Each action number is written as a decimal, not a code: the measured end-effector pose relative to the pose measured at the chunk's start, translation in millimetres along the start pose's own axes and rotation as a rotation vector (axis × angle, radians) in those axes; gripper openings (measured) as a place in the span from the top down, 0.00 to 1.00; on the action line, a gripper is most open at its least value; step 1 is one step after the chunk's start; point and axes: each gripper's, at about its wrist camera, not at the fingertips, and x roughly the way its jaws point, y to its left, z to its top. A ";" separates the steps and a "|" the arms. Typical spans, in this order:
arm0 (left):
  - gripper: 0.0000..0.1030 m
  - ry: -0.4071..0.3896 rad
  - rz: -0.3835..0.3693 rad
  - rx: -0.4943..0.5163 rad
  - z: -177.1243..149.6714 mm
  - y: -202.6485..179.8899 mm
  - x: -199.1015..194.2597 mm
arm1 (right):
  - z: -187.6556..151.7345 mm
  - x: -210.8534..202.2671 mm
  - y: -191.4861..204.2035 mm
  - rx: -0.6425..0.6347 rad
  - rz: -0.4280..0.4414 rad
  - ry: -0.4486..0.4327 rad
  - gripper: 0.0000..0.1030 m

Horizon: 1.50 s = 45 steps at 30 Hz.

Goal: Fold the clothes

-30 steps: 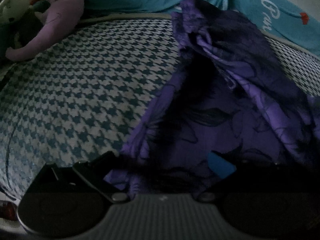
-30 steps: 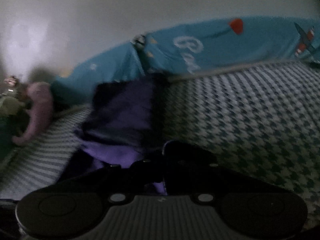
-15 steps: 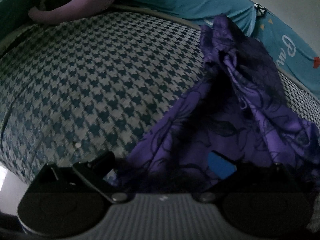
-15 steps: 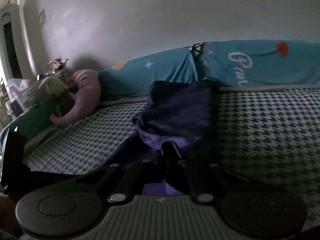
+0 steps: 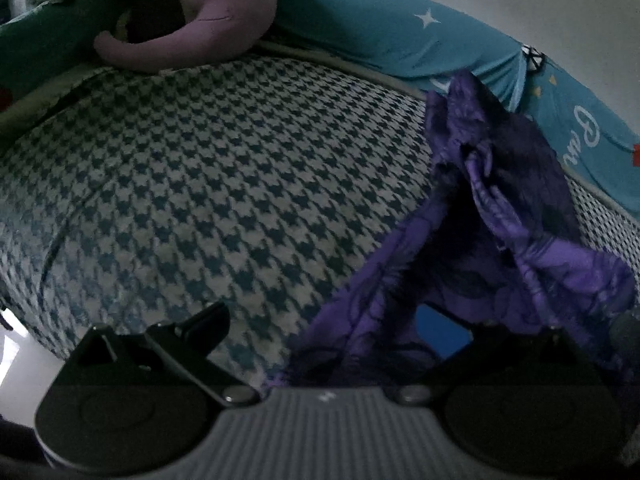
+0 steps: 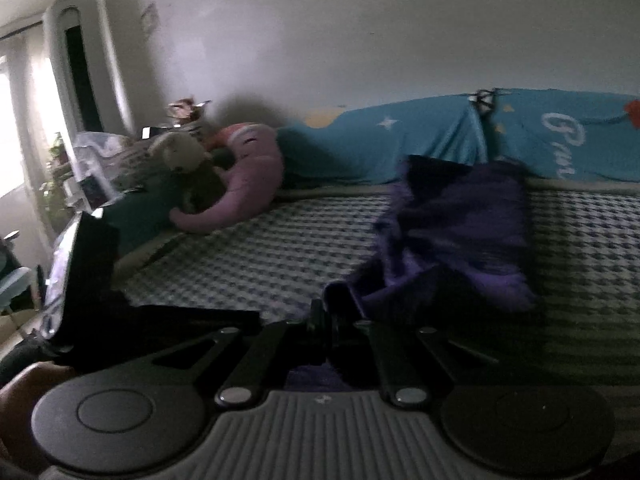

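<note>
The purple garment (image 5: 500, 240) lay bunched on the bed (image 5: 200, 180), well right of the plush elephant (image 5: 200, 28) — the right gripper (image 6: 330, 312) pinched its near edge shut, the left gripper (image 5: 332, 332) stood wide, cloth draped over one finger. Still spreading, I judged — next, draw it flat

Dim room: pale wall (image 6: 360, 40), houndstooth-covered bed (image 5: 208, 184), bright window (image 6: 12, 128) at left.

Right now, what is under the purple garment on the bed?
The purple garment lies on the houndstooth bedcover, which shows all around it. The part directly beneath is covered, so anything else there cannot be seen.
</note>
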 end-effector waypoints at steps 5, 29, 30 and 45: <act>0.00 -0.037 0.016 -0.041 3.6 19.0 -9.2 | -10.6 11.7 29.4 -0.028 0.075 0.033 0.94; 0.00 -0.131 0.073 -0.133 15.2 56.9 -28.6 | -42.6 77.6 65.5 -0.020 0.147 0.172 0.83; 0.00 -0.129 0.070 -0.136 15.3 57.7 -28.5 | -44.0 76.9 64.6 -0.026 0.158 0.185 0.80; 0.00 -0.114 0.023 -0.125 13.6 49.8 -27.6 | -44.8 31.6 48.5 -0.095 0.217 0.232 0.60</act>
